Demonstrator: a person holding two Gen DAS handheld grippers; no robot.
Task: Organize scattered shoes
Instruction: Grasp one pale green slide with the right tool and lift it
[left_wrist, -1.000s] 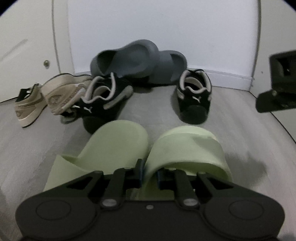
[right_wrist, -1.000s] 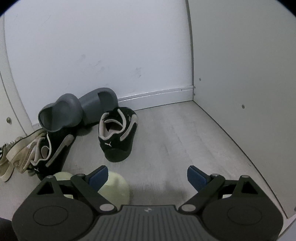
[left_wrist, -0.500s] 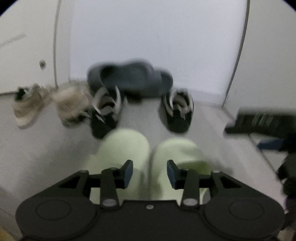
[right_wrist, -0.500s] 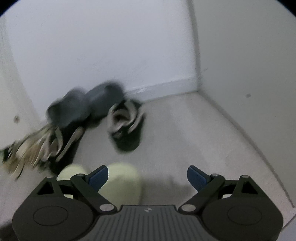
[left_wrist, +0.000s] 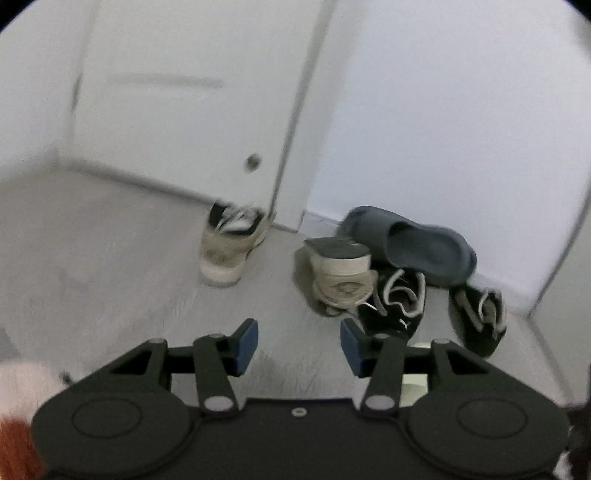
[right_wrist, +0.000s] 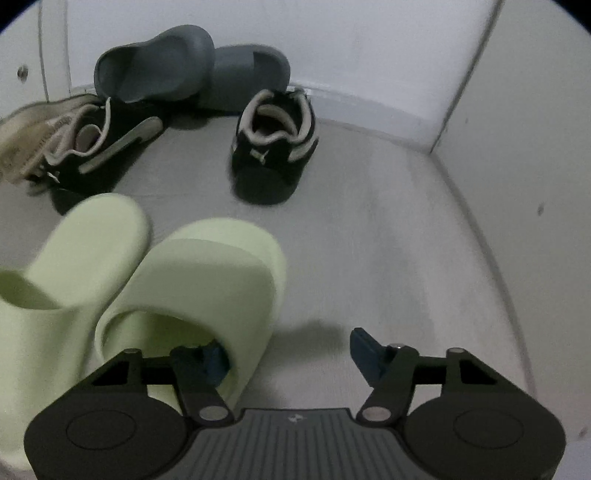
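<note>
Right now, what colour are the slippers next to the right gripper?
Pale green slippers, seen best in the right wrist view beside the right gripper.

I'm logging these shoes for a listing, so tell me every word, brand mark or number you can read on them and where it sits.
No legible words or numbers in either view.
Black sneaker: a small pale mark on the heel, too blurred to read.
Second black sneaker: pale mark at the heel, unreadable.
Beige sneaker: an emblem on its heel, blurred.
Green slides and grey slides: no markings visible.
</note>
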